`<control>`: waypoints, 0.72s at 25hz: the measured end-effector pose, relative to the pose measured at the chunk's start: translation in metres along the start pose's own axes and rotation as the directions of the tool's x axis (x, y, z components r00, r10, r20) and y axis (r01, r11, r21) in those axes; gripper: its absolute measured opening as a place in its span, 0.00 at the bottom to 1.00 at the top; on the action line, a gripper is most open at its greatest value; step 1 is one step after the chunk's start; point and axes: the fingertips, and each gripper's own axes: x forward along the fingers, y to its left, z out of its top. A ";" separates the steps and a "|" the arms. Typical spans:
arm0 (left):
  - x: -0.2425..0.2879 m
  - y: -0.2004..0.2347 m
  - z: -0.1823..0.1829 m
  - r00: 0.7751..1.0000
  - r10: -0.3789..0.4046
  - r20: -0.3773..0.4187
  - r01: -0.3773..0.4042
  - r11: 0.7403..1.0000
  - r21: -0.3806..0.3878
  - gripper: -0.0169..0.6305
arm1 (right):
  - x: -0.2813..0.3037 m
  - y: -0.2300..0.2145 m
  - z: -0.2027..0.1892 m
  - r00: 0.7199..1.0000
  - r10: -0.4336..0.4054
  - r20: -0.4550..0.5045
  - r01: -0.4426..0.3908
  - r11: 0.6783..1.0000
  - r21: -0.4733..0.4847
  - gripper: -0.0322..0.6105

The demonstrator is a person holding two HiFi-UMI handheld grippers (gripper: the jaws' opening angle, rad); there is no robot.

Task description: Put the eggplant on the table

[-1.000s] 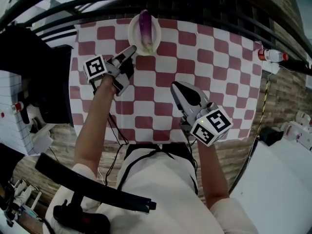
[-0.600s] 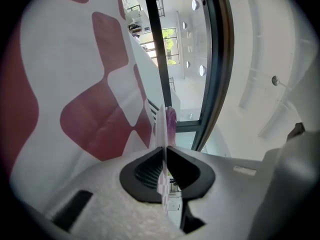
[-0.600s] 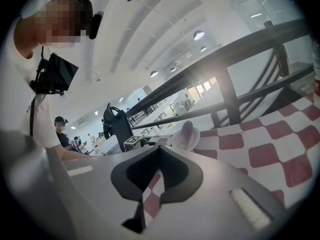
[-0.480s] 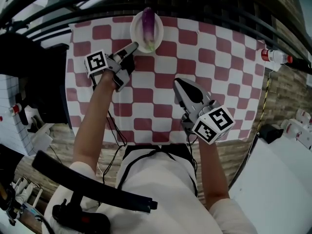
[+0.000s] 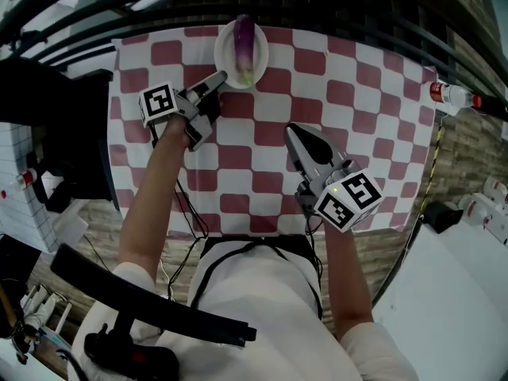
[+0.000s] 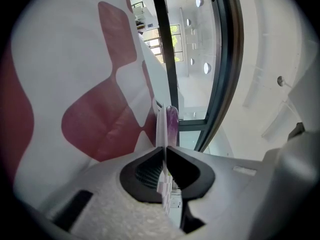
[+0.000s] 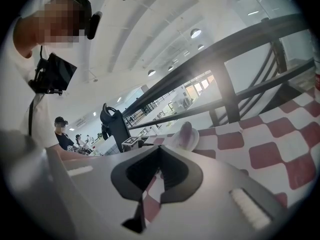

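Left gripper (image 5: 216, 78) pinching plate (image 5: 225, 51) rim, eggplant (image 5: 245, 42) lying just beyond its fingers (image 6: 145, 170), right gripper (image 5: 290, 129) fingers (image 7: 142, 174) pressed together, empty.

The eggplant (image 5: 244, 44) lies on the plate (image 5: 225, 54) at the table (image 5: 373, 133)'s far edge. The left gripper (image 5: 218, 79) is at the plate's near-left rim, the right gripper (image 5: 294, 137) is nearer and right of centre, and the bottle (image 5: 449, 94) is beyond the table's right edge.

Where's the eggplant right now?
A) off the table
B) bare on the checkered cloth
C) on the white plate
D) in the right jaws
C: the eggplant lies on the white plate, not on the cloth.
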 end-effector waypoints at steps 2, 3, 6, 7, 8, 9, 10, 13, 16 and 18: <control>-0.001 0.003 0.000 1.000 0.014 -0.003 -0.014 1.000 -0.001 0.07 | 0.001 0.000 -0.001 1.000 -0.001 0.000 0.001 1.000 0.004 0.06; -0.001 0.005 0.001 1.000 0.027 -0.003 -0.027 1.000 -0.002 0.07 | 0.001 0.000 -0.001 1.000 0.000 0.001 0.000 1.000 0.006 0.06; -0.004 0.016 0.001 0.996 0.093 -0.005 -0.093 0.995 -0.017 0.06 | -0.001 -0.001 0.000 1.000 -0.002 0.001 0.002 1.000 0.000 0.06; -0.005 0.020 0.000 0.993 0.119 -0.006 -0.119 0.993 -0.023 0.06 | -0.001 -0.002 0.001 1.000 -0.006 0.002 0.006 1.000 -0.003 0.06; -0.005 0.023 0.001 0.991 0.137 -0.005 -0.137 0.990 -0.025 0.06 | -0.001 -0.003 0.001 1.000 -0.009 0.004 0.009 1.000 -0.004 0.06; -0.005 0.024 0.001 0.989 0.145 -0.002 -0.145 0.989 -0.024 0.06 | -0.002 -0.004 0.001 1.000 -0.012 0.006 0.012 1.000 -0.003 0.06; -0.005 0.024 0.001 0.988 0.152 0.000 -0.152 0.988 -0.023 0.06 | -0.002 -0.004 0.001 1.000 -0.014 0.009 0.014 1.000 0.000 0.06; -0.003 0.027 0.000 0.986 0.170 0.000 -0.170 0.985 -0.020 0.06 | -0.003 -0.005 0.001 1.000 -0.015 0.008 0.015 1.000 0.004 0.06; -0.004 0.030 0.002 0.984 0.180 -0.001 -0.180 0.983 -0.026 0.06 | -0.003 -0.005 0.000 1.000 -0.019 0.006 0.019 1.000 0.007 0.06; -0.005 0.030 0.002 0.982 0.190 0.002 -0.190 0.981 -0.029 0.06 | -0.005 -0.005 0.001 1.000 -0.025 0.013 0.024 1.000 0.010 0.06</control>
